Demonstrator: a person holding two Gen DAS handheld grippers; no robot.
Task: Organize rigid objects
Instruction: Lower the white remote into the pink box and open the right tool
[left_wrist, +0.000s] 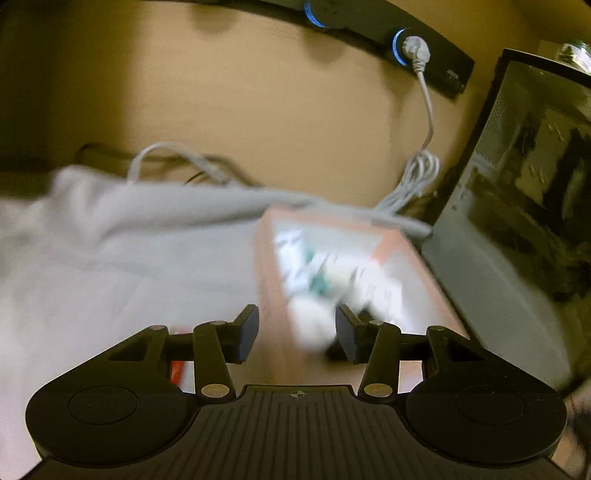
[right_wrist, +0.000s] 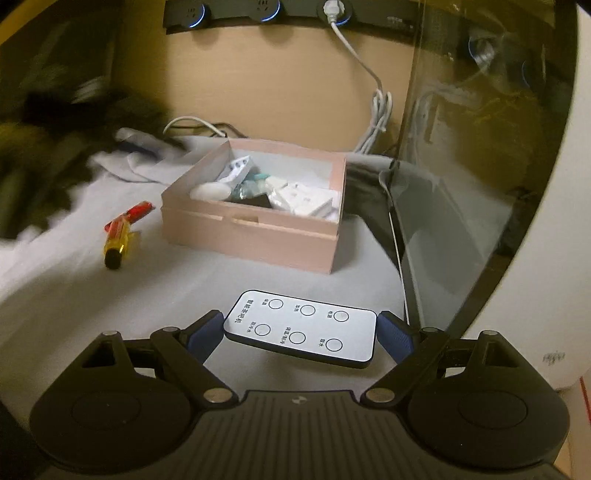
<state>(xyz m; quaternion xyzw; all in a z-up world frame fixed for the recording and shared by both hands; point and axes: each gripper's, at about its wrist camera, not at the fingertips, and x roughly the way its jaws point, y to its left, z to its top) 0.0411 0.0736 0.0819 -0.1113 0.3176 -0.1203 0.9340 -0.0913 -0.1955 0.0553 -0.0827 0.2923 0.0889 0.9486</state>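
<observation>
A pink cardboard box (right_wrist: 258, 236) stands on the grey cloth, holding several small white and teal objects and a round white item (right_wrist: 209, 192). My right gripper (right_wrist: 300, 328) is shut on a white remote control (right_wrist: 301, 326) with round buttons, held above the cloth in front of the box. My left gripper (left_wrist: 295, 328) is open and empty, hovering over the box's near left wall (left_wrist: 275, 295); that view is blurred by motion. A white blurred object (left_wrist: 314, 325) lies in the box between the left fingers. A red and yellow screwdriver (right_wrist: 123, 230) lies left of the box.
A grey cloth (right_wrist: 110, 295) covers the surface. A black power strip (right_wrist: 258, 13) with blue-lit sockets is on the back wall, with a white cable (right_wrist: 376, 114) hanging down. A dark glass-fronted appliance (right_wrist: 480, 166) stands right of the box. A dark blurred shape (right_wrist: 44, 155) is at left.
</observation>
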